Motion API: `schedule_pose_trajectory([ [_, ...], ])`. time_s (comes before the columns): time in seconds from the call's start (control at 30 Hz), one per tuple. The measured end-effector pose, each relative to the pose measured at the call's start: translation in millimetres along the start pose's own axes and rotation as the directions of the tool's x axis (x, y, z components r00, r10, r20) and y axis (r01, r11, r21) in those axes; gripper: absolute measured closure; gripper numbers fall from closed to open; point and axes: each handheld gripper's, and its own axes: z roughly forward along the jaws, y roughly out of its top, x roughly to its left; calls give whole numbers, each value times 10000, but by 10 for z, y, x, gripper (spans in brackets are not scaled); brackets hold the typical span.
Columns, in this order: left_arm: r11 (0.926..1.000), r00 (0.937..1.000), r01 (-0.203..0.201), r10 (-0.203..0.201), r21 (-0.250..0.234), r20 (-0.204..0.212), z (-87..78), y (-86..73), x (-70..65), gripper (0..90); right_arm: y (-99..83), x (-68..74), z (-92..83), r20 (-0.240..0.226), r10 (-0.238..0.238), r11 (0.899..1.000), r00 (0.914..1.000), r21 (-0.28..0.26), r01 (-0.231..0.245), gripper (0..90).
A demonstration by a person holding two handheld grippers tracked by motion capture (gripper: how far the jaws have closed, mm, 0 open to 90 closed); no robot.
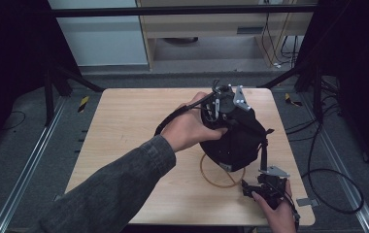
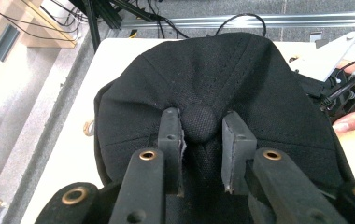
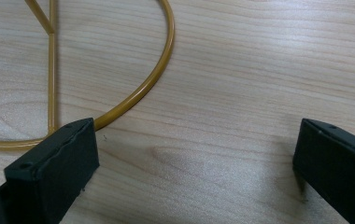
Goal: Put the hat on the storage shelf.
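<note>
The left tongs [image 2: 201, 140] are seen closed on the crown button [image 2: 200, 122] of a black baseball cap [image 2: 241, 79]: in the left gripper view the two pads sit hard against either side of the small fabric-covered knob, and the cloth is drawn into radiating folds around it. That grip seems chosen because the button is the one firm point on a soft crown, so the cap can be carried from above without being crushed. In the high view the left hand [image 1: 192, 127] is wrapped around the tool above the cap [image 1: 236, 141], which is held over the middle of the worktop [image 1: 124, 121], directly above a golden wire stand [image 1: 216, 182] whose ring base lies flat on the wood. Whether the cap already rests on the stand or only hangs over it cannot be told, since the stand's upper part is hidden by the cap.

The right tongs [image 3: 194, 154] are wide open with nothing between them; bare wood and part of the ring base [image 3: 159, 77] are seen past the pads, the left pad just beside the wire. They are held low near the front right of the worktop by the right hand [image 1: 275, 208], probably so the stand can be steadied.
</note>
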Motion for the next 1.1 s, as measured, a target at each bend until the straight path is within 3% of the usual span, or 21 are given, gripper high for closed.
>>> schedule_pose_trajectory([
  [0.37,9998,9998,-10,6,222,181,109,-11,-14,723,0,-1,0,-10,-10,10000,10000,5,10,4],
  [1.1,9994,9988,-29,11,359,486,138,-5,28,691,-1,-2,0,-4,-27,10000,10000,4,27,4],
])
